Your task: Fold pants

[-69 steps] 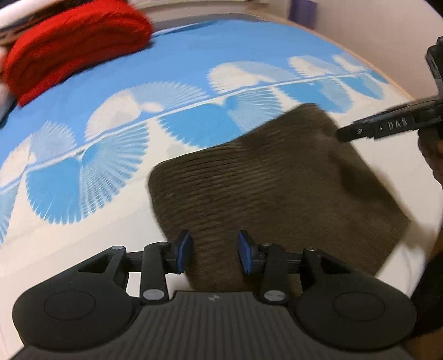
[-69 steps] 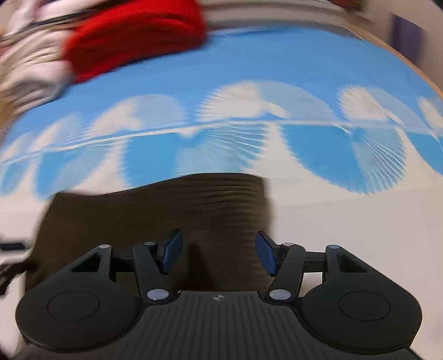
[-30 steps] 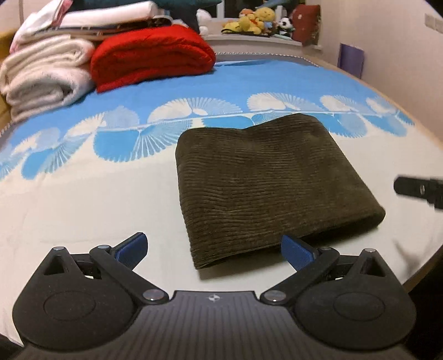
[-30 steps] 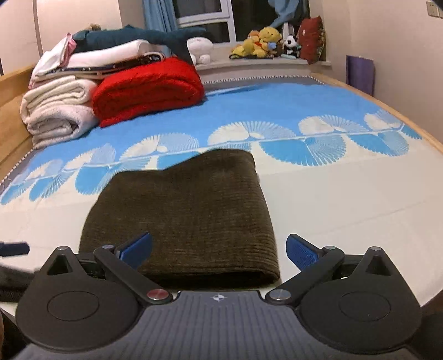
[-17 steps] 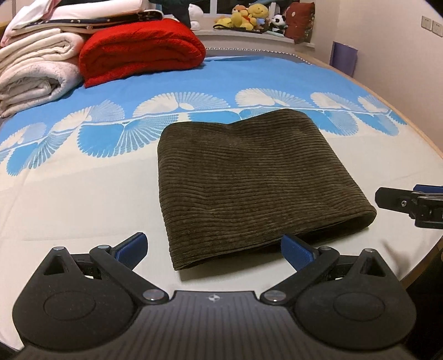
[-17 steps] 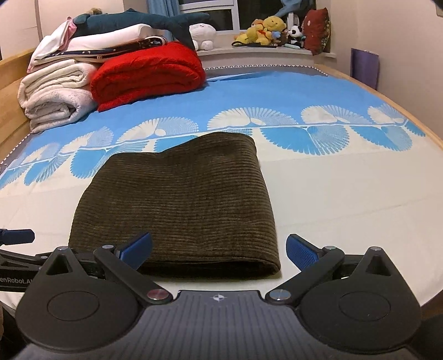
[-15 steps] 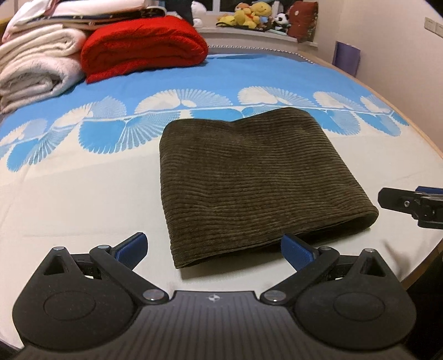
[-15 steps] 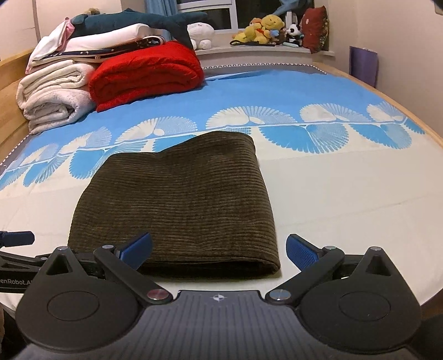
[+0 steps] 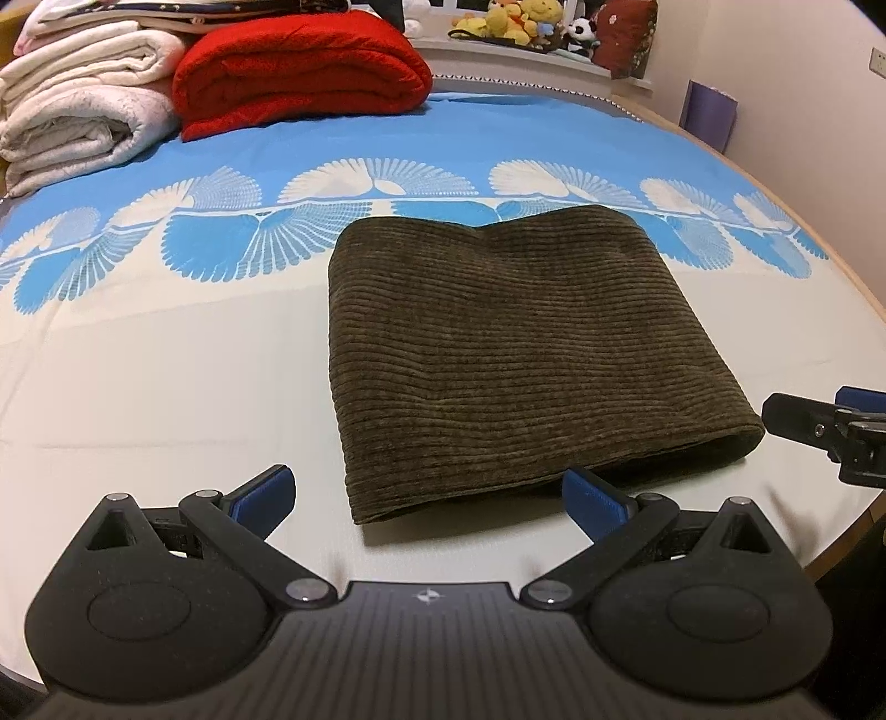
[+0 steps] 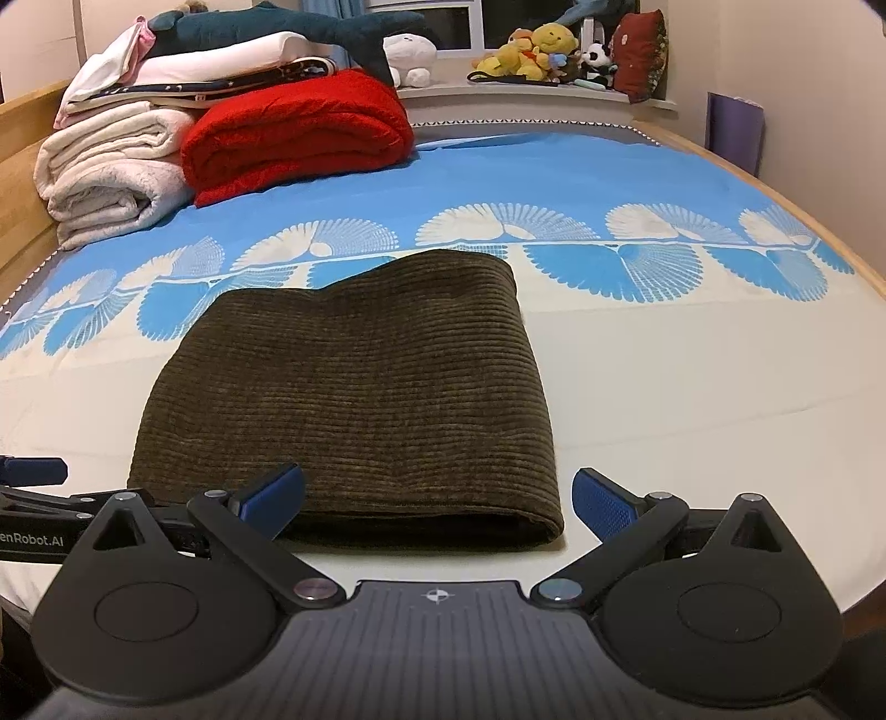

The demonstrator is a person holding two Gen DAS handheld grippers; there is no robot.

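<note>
Both grippers have drawn back from the folded dark olive corduroy pants [image 9: 515,354], and their jaws now stand wide apart. Left gripper [image 9: 429,493] and right gripper [image 10: 437,493] hover near the bed sheet's [image 9: 138,376] front edge, the pants lying just ahead.

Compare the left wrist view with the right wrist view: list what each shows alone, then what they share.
Left wrist only: the left gripper open, with the near-left corner of the pants between its spread fingers.

Right wrist only: the right gripper open, a blue shark plush on the stacked bedding, and the wooden headboard.

Both: the folded brown corduroy pants flat on the bed sheet, the red blanket, white blankets and windowsill toys.
</note>
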